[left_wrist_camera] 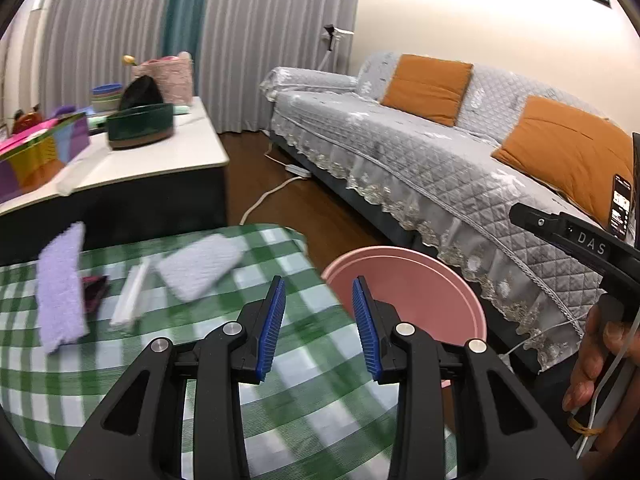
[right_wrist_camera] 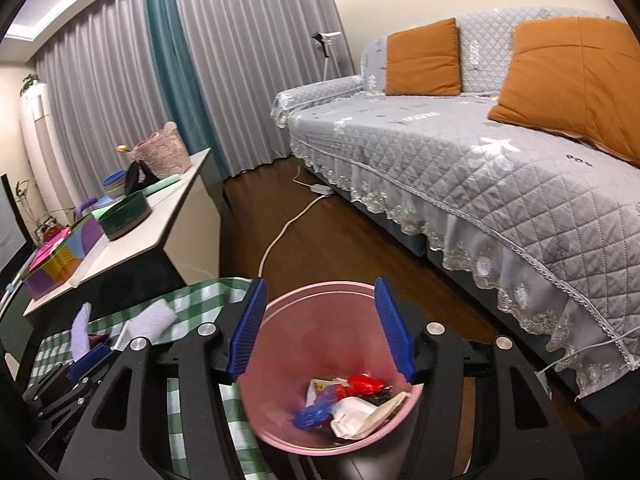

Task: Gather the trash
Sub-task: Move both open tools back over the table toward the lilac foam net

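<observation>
My left gripper (left_wrist_camera: pixel 319 284) hangs open over the green checked tablecloth (left_wrist_camera: pixel 248 380), with nothing between its blue pads. A pink bin (left_wrist_camera: pixel 412 292) stands just right of it, beside the table. Blurred on the cloth lie a purple towel (left_wrist_camera: pixel 60 292), a grey-white cloth (left_wrist_camera: pixel 200 264), a white strip (left_wrist_camera: pixel 130 296) and a small dark red item (left_wrist_camera: pixel 95 287). My right gripper (right_wrist_camera: pixel 320 292) is open and empty above the pink bin (right_wrist_camera: pixel 280 360). Inside the bin lie a red wrapper (right_wrist_camera: pixel 362 384), a blue wrapper (right_wrist_camera: pixel 314 414) and a white carton (right_wrist_camera: pixel 358 418).
A grey quilted sofa (left_wrist_camera: pixel 400 152) with orange cushions (left_wrist_camera: pixel 428 88) runs along the right. A white low cabinet (left_wrist_camera: pixel 160 160) with a dark green container (left_wrist_camera: pixel 140 126) and a coloured box (left_wrist_camera: pixel 40 152) stands at the left. A white cable (right_wrist_camera: pixel 280 236) crosses the wooden floor.
</observation>
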`<state>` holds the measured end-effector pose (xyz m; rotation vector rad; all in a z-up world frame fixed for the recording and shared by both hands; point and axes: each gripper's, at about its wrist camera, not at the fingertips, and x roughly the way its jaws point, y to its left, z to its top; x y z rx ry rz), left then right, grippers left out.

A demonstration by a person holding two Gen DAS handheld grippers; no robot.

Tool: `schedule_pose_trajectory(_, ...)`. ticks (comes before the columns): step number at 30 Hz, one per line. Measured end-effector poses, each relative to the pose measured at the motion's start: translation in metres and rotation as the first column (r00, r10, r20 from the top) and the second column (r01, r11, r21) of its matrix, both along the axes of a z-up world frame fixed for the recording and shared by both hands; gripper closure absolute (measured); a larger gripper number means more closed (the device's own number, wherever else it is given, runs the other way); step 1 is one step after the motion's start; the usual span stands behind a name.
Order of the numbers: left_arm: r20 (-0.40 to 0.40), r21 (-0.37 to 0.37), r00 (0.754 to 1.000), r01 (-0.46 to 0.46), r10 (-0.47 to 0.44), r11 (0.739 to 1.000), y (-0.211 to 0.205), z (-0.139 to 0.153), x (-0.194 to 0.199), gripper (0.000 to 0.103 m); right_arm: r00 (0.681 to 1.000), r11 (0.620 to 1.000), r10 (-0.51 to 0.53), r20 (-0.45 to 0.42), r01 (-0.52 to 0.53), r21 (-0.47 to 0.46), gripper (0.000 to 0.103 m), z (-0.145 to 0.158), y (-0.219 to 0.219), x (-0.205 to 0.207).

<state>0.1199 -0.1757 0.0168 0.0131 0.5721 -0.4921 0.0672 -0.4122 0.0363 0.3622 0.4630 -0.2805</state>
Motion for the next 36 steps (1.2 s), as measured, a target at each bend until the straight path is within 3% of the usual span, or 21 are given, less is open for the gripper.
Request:
schedule_pose_trajectory(16, 0.002, 0.006, 0.987, -0.158, 0.158, 0.987, 0.093, -0.003, 0.0, 0.068, 0.99, 0.99, 0.142, 0.01, -0.142, 0.002, 0.046, 0.007, 0.082, 0.037)
schedule_pose_trajectory(27, -0.04, -0.02, 0.947, -0.32, 0.319, 0.947, 0.166, -0.02, 0.023, 0.068, 0.968, 0.968, 0.249, -0.027, -0.248, 0.036, 0.046, -0.014, 0.145, 0.08)
schedule_pose_trajectory(36, -0.059, 0.009, 0.93, -0.363, 0.363, 0.932, 0.171, -0.034, 0.046, 0.068, 0.95, 0.949, 0.303, -0.076, -0.294, 0.111, 0.046, -0.042, 0.17, 0.121)
